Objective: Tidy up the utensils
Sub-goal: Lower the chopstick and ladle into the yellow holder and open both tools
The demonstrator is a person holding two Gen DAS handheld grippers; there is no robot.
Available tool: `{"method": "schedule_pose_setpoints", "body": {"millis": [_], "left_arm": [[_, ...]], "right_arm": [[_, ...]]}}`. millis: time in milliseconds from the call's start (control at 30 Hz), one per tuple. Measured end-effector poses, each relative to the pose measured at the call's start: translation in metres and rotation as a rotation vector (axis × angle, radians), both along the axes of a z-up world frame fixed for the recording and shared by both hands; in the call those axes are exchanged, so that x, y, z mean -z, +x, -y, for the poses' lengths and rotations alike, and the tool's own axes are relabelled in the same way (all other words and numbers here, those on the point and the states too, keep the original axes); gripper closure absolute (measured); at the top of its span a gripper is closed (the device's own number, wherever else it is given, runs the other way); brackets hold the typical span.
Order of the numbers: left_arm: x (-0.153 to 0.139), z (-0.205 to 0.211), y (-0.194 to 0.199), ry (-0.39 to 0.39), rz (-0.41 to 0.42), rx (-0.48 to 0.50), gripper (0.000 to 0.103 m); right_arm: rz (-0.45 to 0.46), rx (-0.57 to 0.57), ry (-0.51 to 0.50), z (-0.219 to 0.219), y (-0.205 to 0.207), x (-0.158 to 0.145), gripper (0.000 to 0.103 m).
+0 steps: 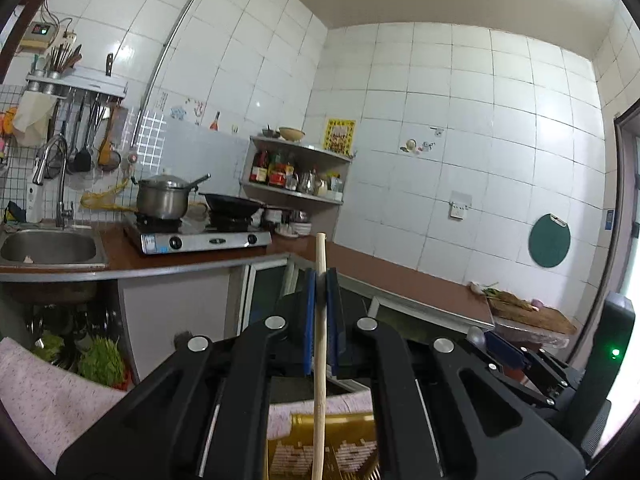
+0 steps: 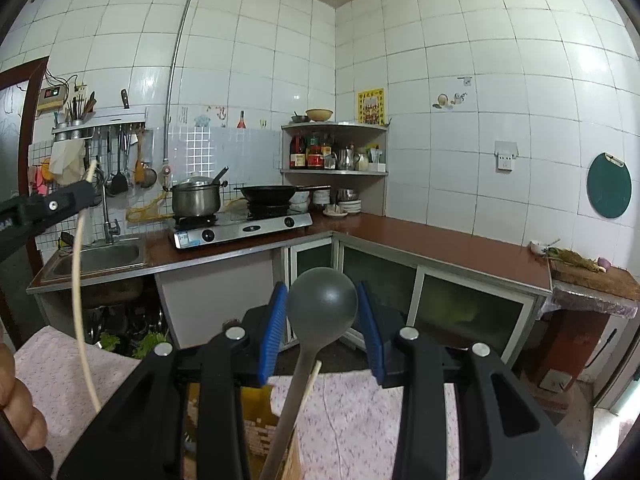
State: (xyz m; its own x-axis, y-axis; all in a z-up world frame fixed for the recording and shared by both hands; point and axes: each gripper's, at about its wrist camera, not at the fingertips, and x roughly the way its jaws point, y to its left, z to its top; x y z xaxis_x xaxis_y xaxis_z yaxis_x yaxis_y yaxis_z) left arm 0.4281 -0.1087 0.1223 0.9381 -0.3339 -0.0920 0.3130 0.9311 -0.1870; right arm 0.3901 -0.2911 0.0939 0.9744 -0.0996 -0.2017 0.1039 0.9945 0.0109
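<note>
My left gripper is shut on a long pale wooden stick that stands upright between the blue pads. In the right wrist view the same stick hangs from the left gripper at the left. My right gripper points almost level, and its blue pads press the bowl of a grey spoon. The spoon's handle slopes down toward the camera. A thin pale chopstick lies beside that handle. Below both grippers sits a gold box on a pink cloth.
A brown L-shaped counter carries a sink, a gas stove with a pot and a wok, and a chopping board. Utensils hang on a wall rack. A person's hand shows at the left edge.
</note>
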Motion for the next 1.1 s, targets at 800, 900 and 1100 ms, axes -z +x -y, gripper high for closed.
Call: {"method": "schedule_pose_setpoints", "body": {"millis": [800, 900, 1100], "left_arm": [[0.103, -0.01, 0.034, 0.082, -0.218, 0.021, 0.098], [0.099, -0.014, 0.027, 0.098, -0.258, 0.022, 0.072], [0.087, -0.034, -0.002, 0.129, -0.361, -0.033, 0.036]], "right_arm": [[-0.124, -0.098, -0.04, -0.022, 0.017, 0.092, 0.061], [-0.169, -0.107, -0.045, -0.021, 0.008, 0.088, 0.041], [-0.27, -0.08, -0.007, -0.002, -0.021, 0.085, 0.041]]}}
